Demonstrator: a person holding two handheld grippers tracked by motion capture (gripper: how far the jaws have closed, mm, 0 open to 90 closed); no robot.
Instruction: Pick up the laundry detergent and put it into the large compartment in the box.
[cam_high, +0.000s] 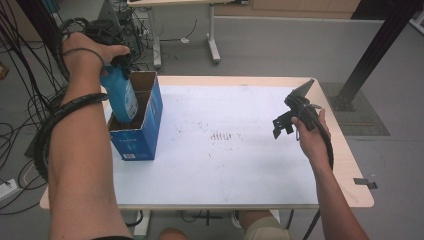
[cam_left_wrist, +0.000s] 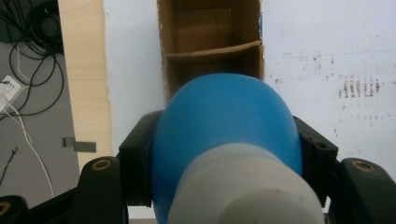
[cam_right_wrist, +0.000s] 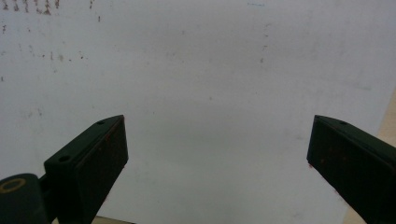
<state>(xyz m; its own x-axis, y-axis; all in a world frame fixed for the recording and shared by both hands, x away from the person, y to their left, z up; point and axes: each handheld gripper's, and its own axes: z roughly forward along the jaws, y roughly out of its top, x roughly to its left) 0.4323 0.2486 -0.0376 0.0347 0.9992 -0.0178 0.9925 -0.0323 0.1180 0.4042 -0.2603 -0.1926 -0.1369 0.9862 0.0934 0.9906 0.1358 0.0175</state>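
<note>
A blue bottle (cam_high: 121, 97) with a white cap hangs bottom-down in my left gripper (cam_high: 120, 62), its lower end inside the near compartment of a blue cardboard box (cam_high: 145, 132) at the table's left edge. In the left gripper view the black jaws press both sides of the blue bottle (cam_left_wrist: 224, 126), and the box's brown divided interior (cam_left_wrist: 212, 46) lies beyond it. My right gripper (cam_high: 281, 126) hovers over the right part of the table. In its own view my right gripper (cam_right_wrist: 217, 154) stands open, with bare table between the jaws.
The white table top (cam_high: 225, 150) carries faint reddish specks near its middle. Cables (cam_high: 20, 90) lie on the floor at the left, and another table's legs (cam_high: 212, 45) stand behind. A black post (cam_high: 375, 50) rises at the right.
</note>
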